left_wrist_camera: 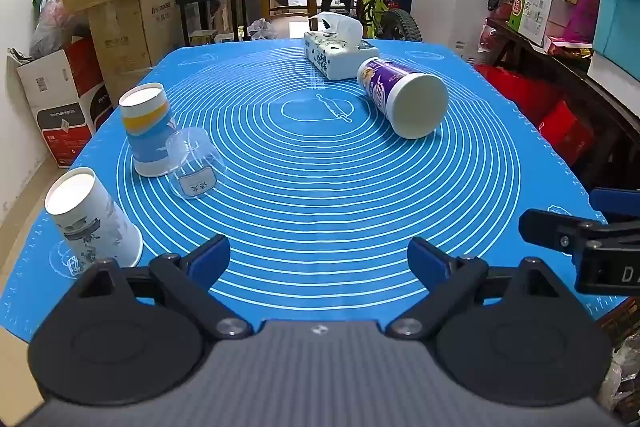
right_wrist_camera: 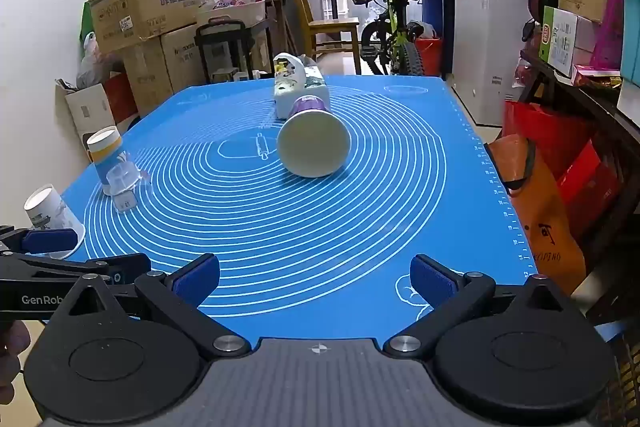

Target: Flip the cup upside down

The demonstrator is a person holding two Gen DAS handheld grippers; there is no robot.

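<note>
The left hand-held gripper (left_wrist_camera: 319, 259) is matte black with blue padded fingertips (left_wrist_camera: 210, 257), silver pivot screws and a ribbed grey body. The right hand-held gripper (right_wrist_camera: 316, 277) matches it; white "GenRob" lettering marks the left one's side.

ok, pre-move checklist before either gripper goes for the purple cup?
1. Left gripper open, holding nothing: ok.
2. Right gripper open, holding nothing: ok.
3. Purple cup already upside down: not ok, it lies on its side on the blue mat.
4. Path from the grippers to the purple cup free: ok, only bare mat between.
5. Room behind the cup: not ok, the tissue pack sits right at its far end; contact cannot tell.
6. Other three cups inverted: ok, white cup, striped cup, clear cup.
</note>
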